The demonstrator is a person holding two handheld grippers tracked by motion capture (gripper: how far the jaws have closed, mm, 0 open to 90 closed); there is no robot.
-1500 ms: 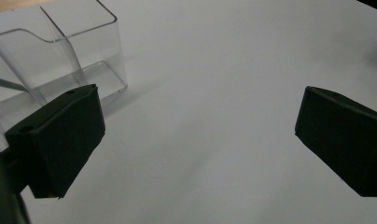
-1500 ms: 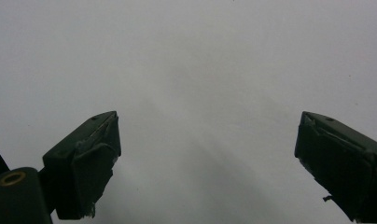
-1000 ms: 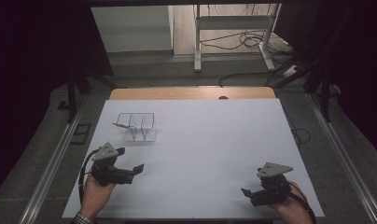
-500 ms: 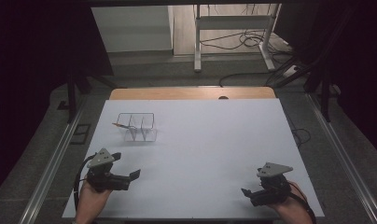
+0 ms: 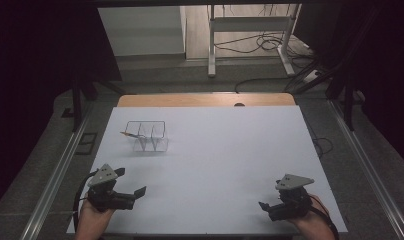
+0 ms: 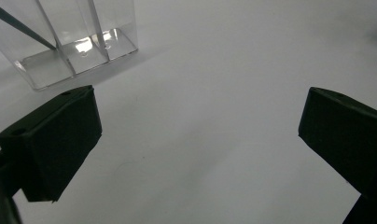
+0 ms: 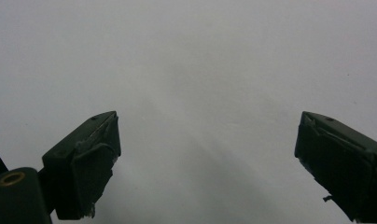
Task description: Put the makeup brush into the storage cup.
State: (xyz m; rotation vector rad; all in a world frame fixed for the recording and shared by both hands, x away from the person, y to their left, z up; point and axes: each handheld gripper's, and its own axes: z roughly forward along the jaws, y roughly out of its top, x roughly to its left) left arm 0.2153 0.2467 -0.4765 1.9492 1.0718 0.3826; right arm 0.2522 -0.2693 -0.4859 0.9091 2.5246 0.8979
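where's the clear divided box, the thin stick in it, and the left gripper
clear divided box (image 5: pixel 149 137), high view, front wall
thin stick (image 6: pixel 23 29), left gripper view, middle of its dark shaft
left gripper (image 6: pixel 196 140), left gripper view, midway between its open jaws

A table (image 5: pixel 225 150) is seen covered by a plain white sheet, with a strip of bare wood (image 5: pixel 205 100) left uncovered along its far edge. A small dark spot (image 5: pixel 238 105) is seen on that strip, well beyond and to the right of the container. One thing is carried directly on the white surface: a clear plastic container (image 5: pixel 149 136), divided by thin walls into compartments and standing upright in the far left part of the table. A thin stick (image 5: pixel 130 134) is held inside the container, leaning out over its left side. In the left gripper view the container (image 6: pixel 70 42) is shown at upper left, its transparent base resting flat on the white surface.
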